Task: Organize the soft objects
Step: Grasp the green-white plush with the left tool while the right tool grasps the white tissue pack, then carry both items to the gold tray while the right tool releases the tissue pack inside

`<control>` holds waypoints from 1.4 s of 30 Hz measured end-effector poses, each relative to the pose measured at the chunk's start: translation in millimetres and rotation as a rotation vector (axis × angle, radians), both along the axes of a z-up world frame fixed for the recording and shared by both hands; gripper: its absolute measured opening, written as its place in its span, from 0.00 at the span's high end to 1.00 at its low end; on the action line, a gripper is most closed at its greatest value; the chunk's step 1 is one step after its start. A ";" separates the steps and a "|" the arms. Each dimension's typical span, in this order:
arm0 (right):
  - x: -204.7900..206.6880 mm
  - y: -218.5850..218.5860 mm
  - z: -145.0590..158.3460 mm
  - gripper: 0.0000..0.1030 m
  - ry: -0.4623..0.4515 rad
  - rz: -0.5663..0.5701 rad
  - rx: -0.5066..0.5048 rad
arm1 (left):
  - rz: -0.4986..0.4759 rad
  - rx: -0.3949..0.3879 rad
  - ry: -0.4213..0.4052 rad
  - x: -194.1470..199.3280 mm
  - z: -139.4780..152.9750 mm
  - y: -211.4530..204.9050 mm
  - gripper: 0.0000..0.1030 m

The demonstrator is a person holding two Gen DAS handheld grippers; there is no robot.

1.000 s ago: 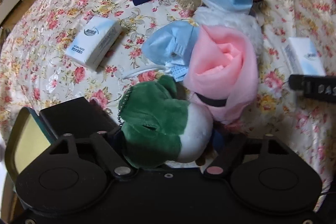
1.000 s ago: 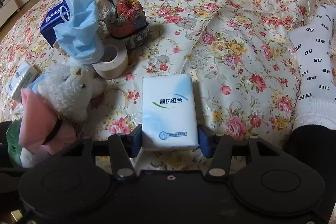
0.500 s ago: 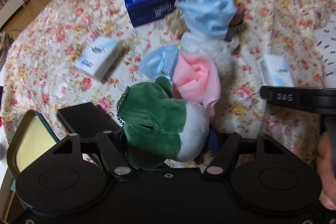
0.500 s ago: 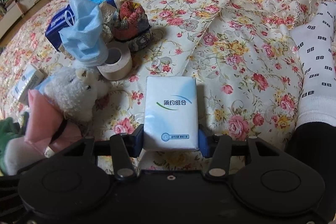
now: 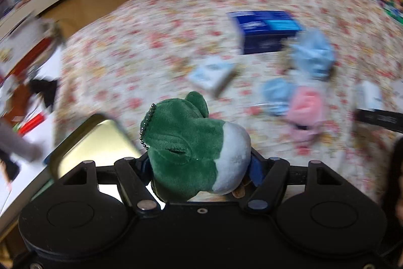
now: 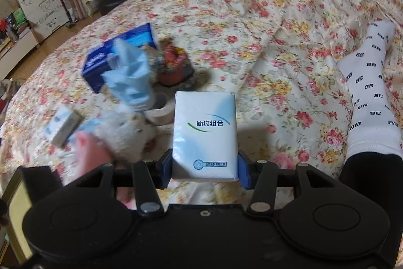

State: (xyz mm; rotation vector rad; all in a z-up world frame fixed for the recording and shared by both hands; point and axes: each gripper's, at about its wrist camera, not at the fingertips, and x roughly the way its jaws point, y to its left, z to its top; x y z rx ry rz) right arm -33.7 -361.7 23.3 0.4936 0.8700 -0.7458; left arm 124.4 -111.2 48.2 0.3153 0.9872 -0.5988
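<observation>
Left gripper (image 5: 201, 163) is clamped on the green-and-white plush (image 5: 196, 148), squeezed between the blue pads, bead chain hanging off its left side; right gripper (image 6: 204, 168) is clamped on the white tissue pack (image 6: 205, 135) low on its sides, pack standing upright above the floral bedspread (image 6: 277, 24). Both loads look carried, clear of the bed. Just left of the plush sits a gold-lined tray (image 5: 93, 145) at the bed edge, probably the drop target, can't confirm. Advice: keep squeeze steady, plush is compressible and can creep out; bring it down square over the tray before releasing; watch the chain doesn't snag the rim. Lower the pack flat, the low grip lets it tip. Further out: small tissue pack (image 5: 214, 76), blue masks (image 5: 312, 54), pink cloth (image 5: 304, 105), navy tissue box (image 5: 264, 29), all blurred.
</observation>
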 end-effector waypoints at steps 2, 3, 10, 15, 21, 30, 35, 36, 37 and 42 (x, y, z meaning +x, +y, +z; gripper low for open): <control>2.8 16.5 6.2 0.52 -0.005 0.038 0.006 | 0.072 0.011 0.012 13.2 -9.1 22.2 0.36; 5.2 26.7 9.1 0.52 -0.005 0.061 0.006 | 0.106 0.016 0.017 19.9 -14.0 32.3 0.36; 36.7 112.8 23.8 0.52 0.007 0.272 0.010 | 0.277 0.070 0.058 48.4 -54.8 85.6 0.36; 64.4 176.4 25.2 0.52 0.025 0.442 0.034 | 0.328 0.095 0.100 60.7 -82.9 106.8 0.36; 93.8 233.5 9.4 0.52 0.075 0.555 0.091 | 0.354 0.112 0.099 76.0 -103.1 123.7 0.36; 131.1 271.1 -25.7 0.52 0.183 0.604 0.110 | 0.411 0.127 0.102 102.6 -132.6 149.8 0.36; 149.6 283.4 -44.3 0.52 0.227 0.620 0.118 | 0.429 0.119 0.129 104.0 -137.6 155.6 0.36; 152.3 286.4 -46.9 0.52 0.234 0.622 0.114 | 0.422 0.104 0.140 103.7 -137.3 155.6 0.36; 154.8 288.6 -49.1 0.52 0.241 0.625 0.111 | 0.413 0.093 0.147 103.5 -137.1 154.7 0.35; 163.5 293.5 -54.7 0.52 0.257 0.631 0.101 | 0.391 0.099 0.137 100.0 -135.1 149.8 0.29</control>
